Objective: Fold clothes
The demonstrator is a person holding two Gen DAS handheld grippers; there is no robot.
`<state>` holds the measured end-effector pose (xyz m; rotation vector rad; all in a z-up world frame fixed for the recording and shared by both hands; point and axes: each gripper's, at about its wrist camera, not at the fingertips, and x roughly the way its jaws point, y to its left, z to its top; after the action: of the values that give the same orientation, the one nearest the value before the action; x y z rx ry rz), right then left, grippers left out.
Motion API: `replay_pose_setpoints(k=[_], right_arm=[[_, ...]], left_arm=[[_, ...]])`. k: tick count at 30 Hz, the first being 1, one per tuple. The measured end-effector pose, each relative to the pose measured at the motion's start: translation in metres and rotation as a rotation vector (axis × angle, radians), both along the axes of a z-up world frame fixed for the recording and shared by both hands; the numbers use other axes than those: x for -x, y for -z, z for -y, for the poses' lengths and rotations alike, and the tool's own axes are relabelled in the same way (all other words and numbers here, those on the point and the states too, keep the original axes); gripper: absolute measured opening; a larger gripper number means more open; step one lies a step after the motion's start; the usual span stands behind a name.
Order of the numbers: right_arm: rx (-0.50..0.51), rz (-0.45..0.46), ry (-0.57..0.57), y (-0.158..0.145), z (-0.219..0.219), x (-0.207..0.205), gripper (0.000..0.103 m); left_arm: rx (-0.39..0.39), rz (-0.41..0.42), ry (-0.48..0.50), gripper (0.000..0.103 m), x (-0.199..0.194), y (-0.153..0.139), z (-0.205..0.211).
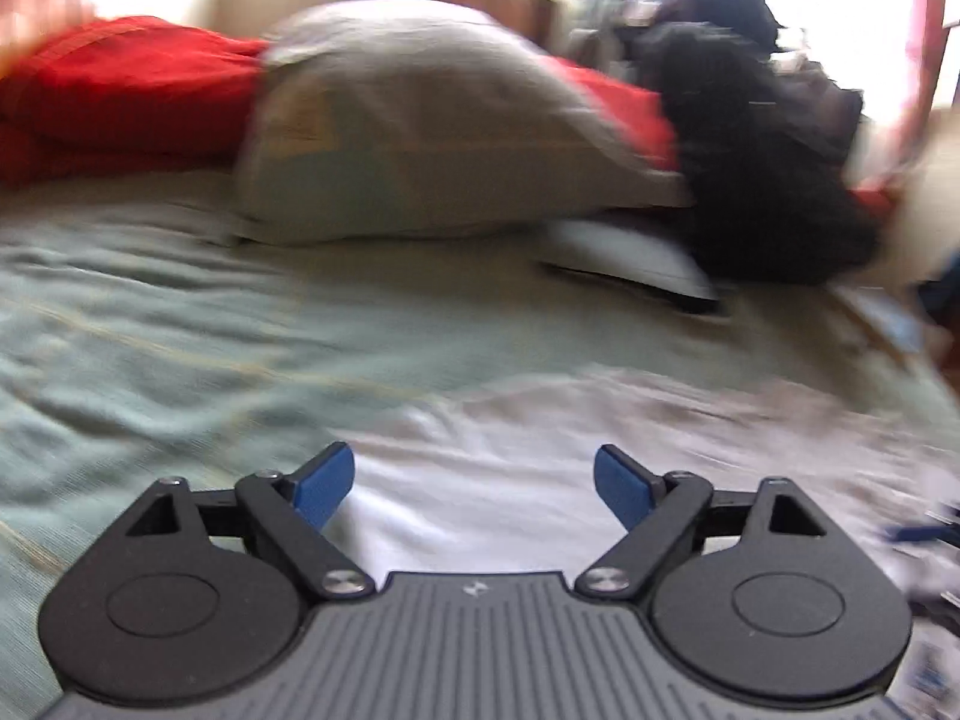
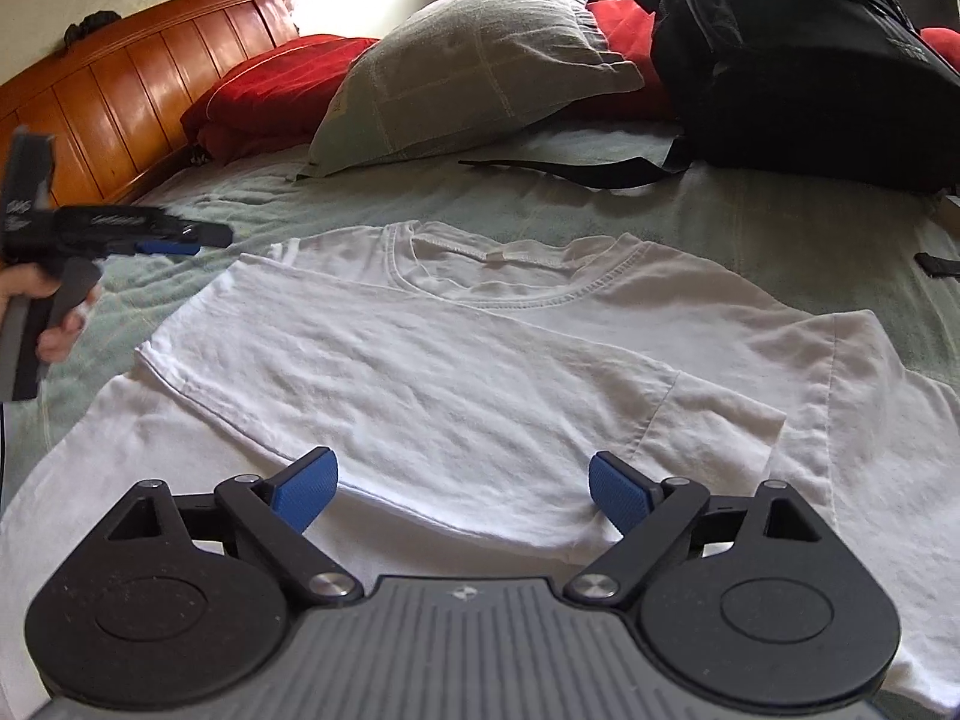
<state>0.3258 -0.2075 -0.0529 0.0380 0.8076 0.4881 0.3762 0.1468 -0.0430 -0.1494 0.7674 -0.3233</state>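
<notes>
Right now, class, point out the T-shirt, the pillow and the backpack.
T-shirt [image 2: 456,372]: right wrist view, on the folded-over panel across its front.
Pillow [image 2: 480,66]: right wrist view, on the middle of its grey-green case.
Backpack [image 2: 804,78]: right wrist view, on its black front face.

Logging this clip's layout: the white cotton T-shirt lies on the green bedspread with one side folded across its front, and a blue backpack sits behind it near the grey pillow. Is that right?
Not quite: the backpack is black, not blue, as the right wrist view shows. The rest holds: the white cotton T-shirt lies on the green bedspread with one side folded across its front, and the grey pillow sits beside the backpack.
</notes>
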Motion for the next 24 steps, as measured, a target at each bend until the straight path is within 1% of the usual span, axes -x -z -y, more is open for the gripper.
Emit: replay_pose_setpoints(k=[1, 2, 4, 5, 7, 9, 12, 13, 15, 18, 21, 22, 24], right_arm=[[0.005, 0.009, 0.009, -0.004, 0.001, 0.003, 0.094], [0.010, 0.018, 0.018, -0.008, 0.003, 0.006, 0.094], [0.012, 0.037, 0.021, -0.019, 0.008, 0.016, 0.094], [0.013, 0.048, 0.024, -0.024, 0.011, 0.021, 0.094], [0.026, 0.068, 0.035, -0.035, 0.019, 0.032, 0.094], [0.041, 0.088, 0.053, -0.046, 0.027, 0.045, 0.094], [0.043, 0.104, 0.070, -0.057, 0.039, 0.065, 0.096], [0.042, 0.107, 0.075, -0.060, 0.042, 0.071, 0.097], [0.039, 0.103, 0.084, -0.062, 0.044, 0.083, 0.097], [0.033, 0.085, 0.086, -0.064, 0.045, 0.100, 0.097], [0.046, 0.094, 0.070, -0.067, 0.043, 0.118, 0.100], [0.048, 0.096, 0.067, -0.068, 0.042, 0.122, 0.102], [0.038, 0.083, 0.064, -0.064, 0.041, 0.130, 0.102]], left_arm=[[0.005, -0.014, 0.038, 0.088, 0.007, 0.004, 0.004], [-0.004, -0.035, 0.054, 0.088, 0.012, 0.009, 0.007], [-0.049, -0.090, 0.043, 0.088, 0.021, 0.026, 0.009], [-0.067, -0.099, 0.034, 0.087, 0.026, 0.030, 0.008], [-0.087, -0.094, 0.007, 0.087, 0.037, 0.028, 0.005], [-0.088, -0.103, -0.011, 0.087, 0.047, 0.012, 0.002], [-0.123, -0.006, 0.048, 0.088, 0.071, -0.020, 0.011], [-0.138, 0.005, 0.072, 0.090, 0.078, -0.025, 0.017], [-0.168, -0.002, 0.119, 0.090, 0.088, -0.027, 0.029], [-0.233, -0.036, 0.177, 0.090, 0.104, -0.022, 0.049], [-0.324, -0.020, 0.262, 0.090, 0.132, -0.022, 0.063], [-0.335, -0.025, 0.289, 0.091, 0.139, -0.018, 0.064], [-0.341, -0.057, 0.292, 0.091, 0.152, -0.004, 0.062]])
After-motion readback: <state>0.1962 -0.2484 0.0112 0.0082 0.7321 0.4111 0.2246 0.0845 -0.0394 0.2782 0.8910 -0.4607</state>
